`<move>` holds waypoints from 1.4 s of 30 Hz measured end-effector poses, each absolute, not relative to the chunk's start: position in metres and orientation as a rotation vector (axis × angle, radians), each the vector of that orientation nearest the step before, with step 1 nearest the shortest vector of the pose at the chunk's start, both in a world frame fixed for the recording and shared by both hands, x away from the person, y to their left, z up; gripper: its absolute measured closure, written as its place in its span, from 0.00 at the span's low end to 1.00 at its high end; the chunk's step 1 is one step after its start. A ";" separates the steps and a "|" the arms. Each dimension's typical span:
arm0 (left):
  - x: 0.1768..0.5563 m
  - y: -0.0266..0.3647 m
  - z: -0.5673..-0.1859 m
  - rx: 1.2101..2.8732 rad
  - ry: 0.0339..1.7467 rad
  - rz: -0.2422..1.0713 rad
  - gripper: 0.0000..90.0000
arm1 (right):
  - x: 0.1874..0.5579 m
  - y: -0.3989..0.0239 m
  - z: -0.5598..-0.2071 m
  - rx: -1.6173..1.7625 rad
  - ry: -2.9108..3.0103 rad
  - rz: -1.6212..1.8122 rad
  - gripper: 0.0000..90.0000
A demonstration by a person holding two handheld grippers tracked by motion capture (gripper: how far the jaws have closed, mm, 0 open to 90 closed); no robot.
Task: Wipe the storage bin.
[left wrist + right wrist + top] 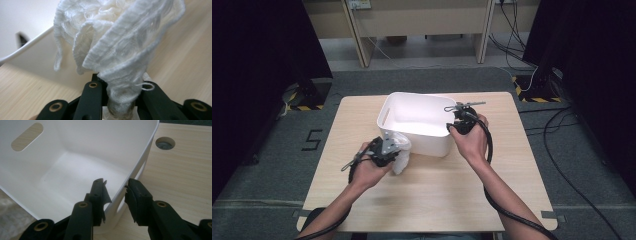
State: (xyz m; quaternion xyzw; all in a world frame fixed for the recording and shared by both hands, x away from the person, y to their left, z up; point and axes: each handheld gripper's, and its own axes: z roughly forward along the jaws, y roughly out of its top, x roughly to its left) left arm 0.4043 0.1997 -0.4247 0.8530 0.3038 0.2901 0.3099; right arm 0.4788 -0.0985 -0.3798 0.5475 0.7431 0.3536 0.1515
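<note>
- Just outside the near-left corner of the white bin [419, 122], the left gripper [384, 150] pinches a bunched white knitted cloth [401, 152]. In the left gripper view the cloth [117, 50] is clamped between the black jaws and billows out beyond them, with the bin's curved wall [32, 47] close behind it.
- At the bin's near-right corner, the right gripper [462, 120] straddles the rim. In the right gripper view its jaws stand one on each side of the bin wall [147, 152], one inside and one outside. A visible gap shows on both sides, so the pads do not seem to press on the plastic.
- The bin sits on the wooden table [437, 190] and looks empty inside; the cloth has not yet crossed its rim.
- As I read it, the work in hand is getting the cloth into the bin while the right gripper steadies it.
- Risk one: the cloth hangs low against the bin's outer wall. If the left gripper moves straight across without rising, the loose folds could catch on the rim and drag or tip the light bin.
- Risk two: with the right jaws not clamped on the wall, a snag would likely shove the bin away across the table.
- Risk three: only a small bunch is gripped, so trailing loops could drape outside the rim on release.
</note>
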 end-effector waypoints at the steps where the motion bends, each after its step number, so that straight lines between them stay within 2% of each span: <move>1: 0.404 0.208 -0.423 2.246 0.819 0.779 0.87 | 0.479 -0.099 -0.380 1.570 2.136 1.013 0.75; 8: 0.403 0.268 -0.418 2.194 0.982 0.842 0.87 | 0.482 -0.103 -0.378 1.582 2.134 1.005 0.80; 13: 0.411 0.287 -0.419 2.172 1.050 0.858 0.87 | 0.485 -0.108 -0.376 1.563 2.131 0.953 0.90; 18: 0.425 0.289 -0.418 2.146 1.075 0.863 0.87 | 0.490 -0.114 -0.372 1.537 2.155 0.875 0.97; 21: 0.433 0.286 -0.420 2.137 1.075 0.861 0.87 | 0.483 -0.119 -0.366 1.518 2.117 0.955 0.91; 27: 0.448 0.278 -0.424 2.138 1.057 0.850 0.87 | 0.455 -0.137 -0.346 1.479 2.097 1.025 0.92; 35: 0.460 0.273 -0.423 2.142 1.025 0.869 0.87 | 0.420 -0.155 -0.361 1.524 2.172 1.026 0.96; 42: 0.476 0.269 -0.416 2.154 0.985 0.870 0.87 | 0.411 -0.140 -0.380 1.501 2.290 0.998 0.97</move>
